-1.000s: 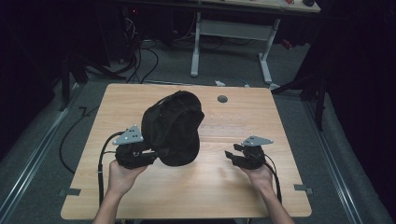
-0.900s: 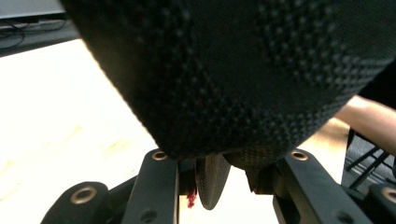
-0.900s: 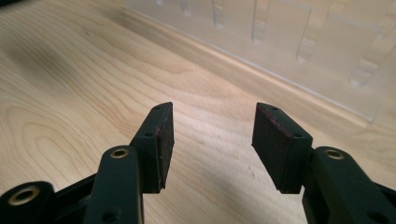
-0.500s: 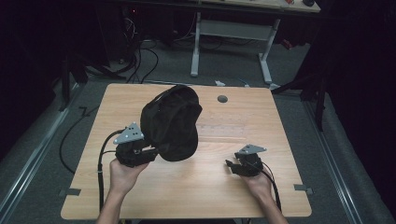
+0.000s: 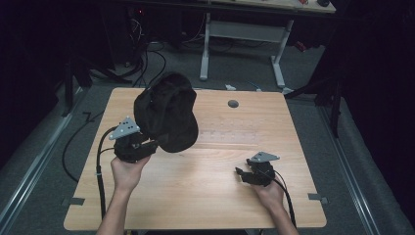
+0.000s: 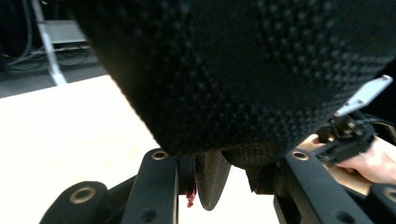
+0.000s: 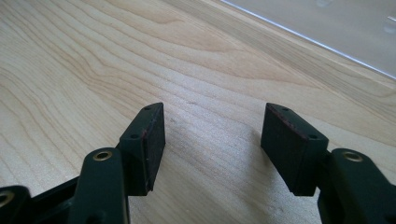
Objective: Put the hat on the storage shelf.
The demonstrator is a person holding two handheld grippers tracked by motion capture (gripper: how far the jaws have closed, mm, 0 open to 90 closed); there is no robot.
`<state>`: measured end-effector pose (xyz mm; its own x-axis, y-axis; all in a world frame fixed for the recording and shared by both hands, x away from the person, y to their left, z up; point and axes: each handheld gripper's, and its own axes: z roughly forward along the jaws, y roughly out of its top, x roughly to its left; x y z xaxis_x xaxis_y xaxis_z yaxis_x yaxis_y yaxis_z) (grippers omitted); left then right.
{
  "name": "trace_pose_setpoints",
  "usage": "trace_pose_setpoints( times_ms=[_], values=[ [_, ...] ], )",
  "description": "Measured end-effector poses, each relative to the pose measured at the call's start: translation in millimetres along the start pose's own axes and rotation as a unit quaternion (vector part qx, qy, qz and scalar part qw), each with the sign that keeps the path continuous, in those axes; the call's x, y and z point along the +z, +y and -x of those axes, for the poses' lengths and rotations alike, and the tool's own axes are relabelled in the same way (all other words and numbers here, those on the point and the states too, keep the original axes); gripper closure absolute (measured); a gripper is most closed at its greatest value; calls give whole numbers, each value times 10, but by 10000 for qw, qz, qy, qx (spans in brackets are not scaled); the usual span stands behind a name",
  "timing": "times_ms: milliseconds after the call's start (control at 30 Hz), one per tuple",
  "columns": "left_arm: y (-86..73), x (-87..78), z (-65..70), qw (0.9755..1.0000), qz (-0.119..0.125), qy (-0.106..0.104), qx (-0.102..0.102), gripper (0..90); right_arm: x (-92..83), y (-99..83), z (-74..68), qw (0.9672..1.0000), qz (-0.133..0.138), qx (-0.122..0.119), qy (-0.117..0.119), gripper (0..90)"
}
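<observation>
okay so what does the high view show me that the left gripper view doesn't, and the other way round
High view alone: the whole wooden table, the left gripper lifting the black cap clear of it, the small round hole in the tabletop, and the desk frame behind.

Left gripper view alone: the cap's mesh weave up close, and its edge pinched between that gripper's fingers.

Both: the cap, the table, and the right gripper, open with nothing between its fingers.

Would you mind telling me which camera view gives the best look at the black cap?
The high view shows it best: the whole black cap hangs above the table, gripped at its lower edge by the left gripper. The left gripper view is too close, giving dark mesh fabric and a pinched edge between its jaws. The right gripper view faces bare wood.
</observation>
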<state>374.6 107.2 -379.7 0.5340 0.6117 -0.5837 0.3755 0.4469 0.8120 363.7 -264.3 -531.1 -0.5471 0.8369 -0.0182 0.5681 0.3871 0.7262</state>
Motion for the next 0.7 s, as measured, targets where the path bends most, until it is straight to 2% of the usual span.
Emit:
trace_pose_setpoints(
  times_ms=[200,300,467,700],
  values=[
    [30,97,-6,9995,148,260,111,689,0,1,-2,10000,-13,20,-9,391],
    [26,163,-52,9992,160,333,117,687,1,1,-2,10000,-11,12,-8,386],
    [15,329,-118,9977,117,622,220,687,-1,1,-3,10000,-22,25,2,385],
    [-38,557,-120,9966,154,765,269,688,0,1,-2,10000,-17,5,-2,390]
  ],
)
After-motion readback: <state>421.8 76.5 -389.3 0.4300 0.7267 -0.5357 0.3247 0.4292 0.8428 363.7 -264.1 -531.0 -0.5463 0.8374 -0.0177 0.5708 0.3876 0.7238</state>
